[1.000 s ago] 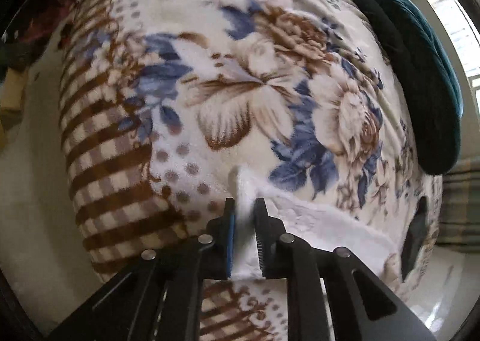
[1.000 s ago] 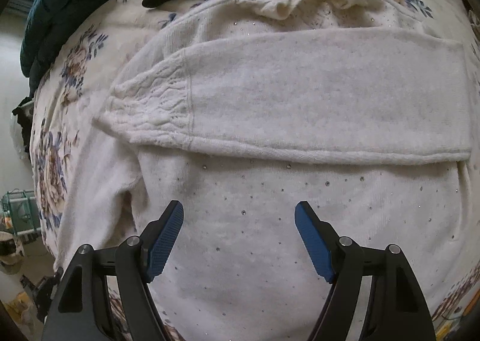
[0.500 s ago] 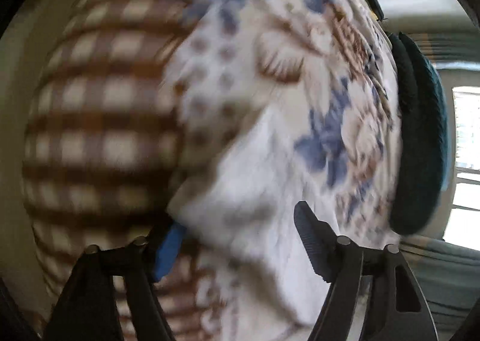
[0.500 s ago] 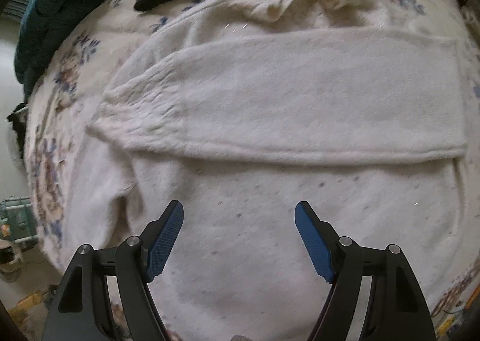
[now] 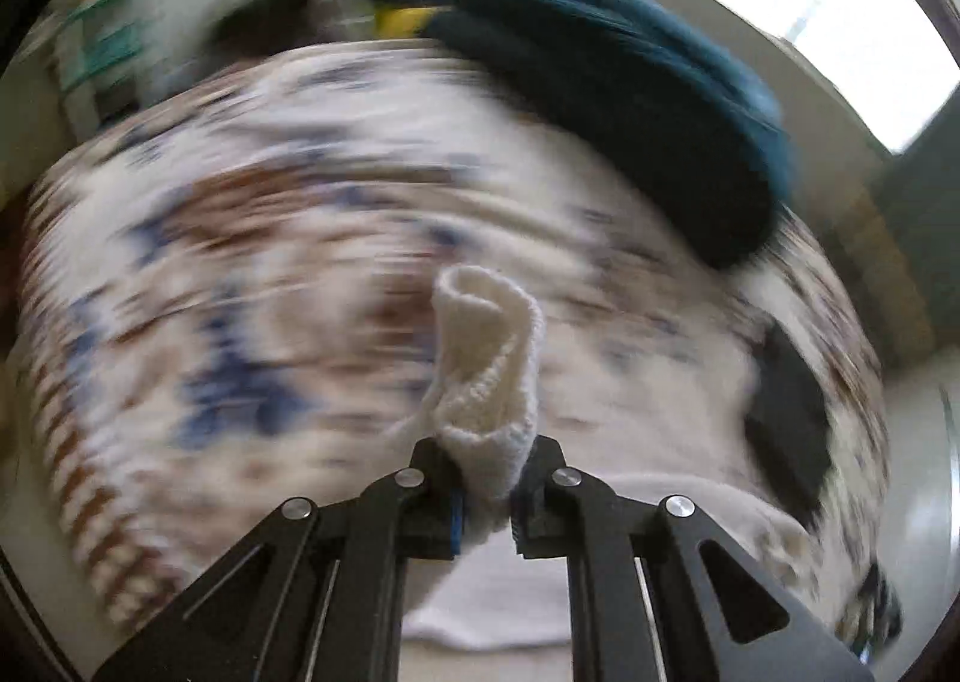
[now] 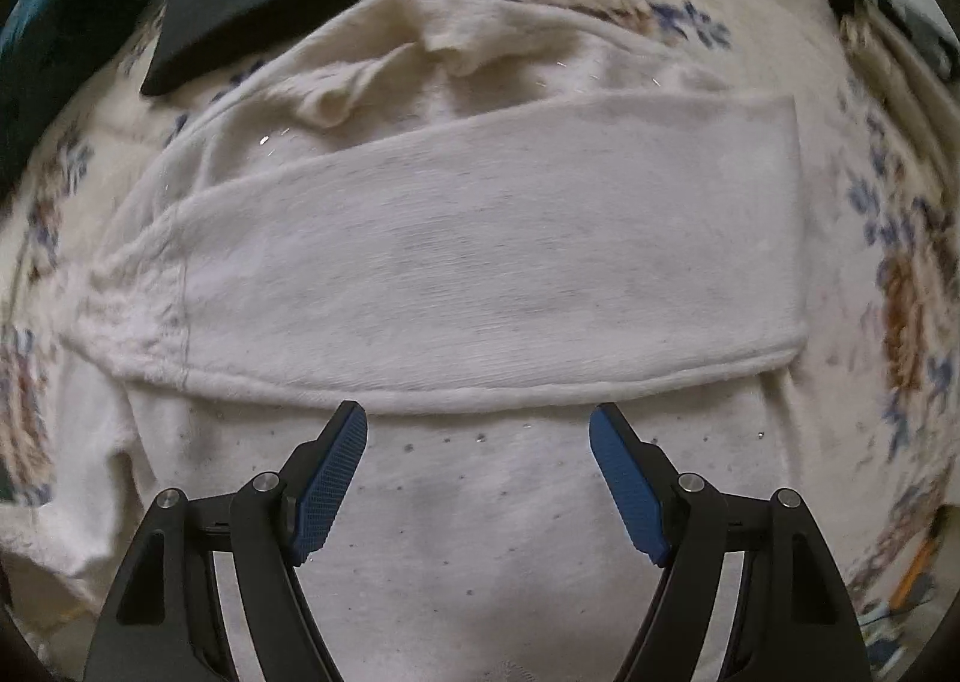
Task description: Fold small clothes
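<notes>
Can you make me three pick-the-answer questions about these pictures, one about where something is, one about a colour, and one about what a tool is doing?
1. Where does the folded sleeve lie?
A. across the sweater
B. on the floor
C. under the blanket

2. What colour are the right tool's pads?
A. red
B. blue
C. yellow

3. What is the left tool doing?
A. standing wide open
B. pinching the white knit
C. holding the teal cushion

Answers:
1. A, the sleeve stretches flat across the sweater's body.
2. B, both pads show blue.
3. B, its jaws have just been closing and the knit sticks up from between them.
</notes>
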Demonstrator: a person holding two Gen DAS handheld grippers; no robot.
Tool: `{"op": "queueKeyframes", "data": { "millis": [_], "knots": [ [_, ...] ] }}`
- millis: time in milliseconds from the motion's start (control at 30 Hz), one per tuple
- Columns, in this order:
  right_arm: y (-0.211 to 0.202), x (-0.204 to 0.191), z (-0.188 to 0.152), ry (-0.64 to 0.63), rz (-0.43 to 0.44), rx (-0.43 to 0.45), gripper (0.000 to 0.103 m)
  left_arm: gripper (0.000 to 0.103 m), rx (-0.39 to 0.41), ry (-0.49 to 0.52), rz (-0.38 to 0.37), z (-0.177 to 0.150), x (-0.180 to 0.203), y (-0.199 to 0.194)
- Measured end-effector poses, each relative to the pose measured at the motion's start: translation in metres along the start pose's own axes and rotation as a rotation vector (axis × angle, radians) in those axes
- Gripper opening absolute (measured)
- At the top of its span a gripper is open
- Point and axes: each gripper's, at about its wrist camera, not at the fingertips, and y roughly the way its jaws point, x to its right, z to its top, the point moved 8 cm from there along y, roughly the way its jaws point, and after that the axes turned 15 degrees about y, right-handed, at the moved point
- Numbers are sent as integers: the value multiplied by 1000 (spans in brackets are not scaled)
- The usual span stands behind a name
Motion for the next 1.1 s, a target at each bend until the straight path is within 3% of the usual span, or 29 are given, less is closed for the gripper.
{"op": "queueKeyframes", "data": {
  "millis": [100, 233, 333, 400, 467, 533, 567, 700, 800, 900, 967, 1000, 1033, 1067, 1100],
  "knots": [
    [-3, 19, 15, 24, 39, 2, 78, 9, -19, 135, -155, 4, 125, 14],
    [-4, 55, 38, 68, 64, 0, 78, 9, -86, 301, -356, -33, 286, 31],
    [-3, 89, 63, 92, 57, 3, 78, 13, -150, 356, -449, -64, 362, 47],
    [-2, 111, 76, 109, 57, -5, 78, 14, -180, 371, -448, -76, 387, 56],
    [-5, 126, 85, 129, 83, -24, 78, 34, -159, 393, -409, -79, 390, 58],
    [-9, 133, 92, 146, 133, -38, 78, 90, -141, 405, -383, -77, 377, 56],
    [-11, 134, 96, 157, 174, -50, 78, 96, -132, 411, -350, -76, 368, 56],
    [-15, 112, 108, 200, 352, -115, 79, 96, -83, 444, -103, -67, 298, 49],
    [-7, 72, 110, 208, 455, -172, 79, 96, -106, 437, -5, -72, 254, 52],
    [10, 27, 122, 179, 467, -172, 79, 96, -144, 426, 90, -83, 211, 52],
    [29, 6, 129, 155, 400, -161, 79, 96, -160, 404, 133, -87, 189, 51],
    [38, -4, 134, 148, 380, -165, 70, 96, -162, 390, 146, -88, 180, 50],
    [44, -11, 135, 135, 356, -167, 54, 96, -165, 371, 152, -89, 170, 47],
    [45, -15, 137, 118, 325, -143, 7, 96, -167, 350, 164, -89, 162, 45],
    [41, -17, 138, 99, 300, -113, 9, 96, -167, 336, 170, -88, 160, 45]
  ]
}}
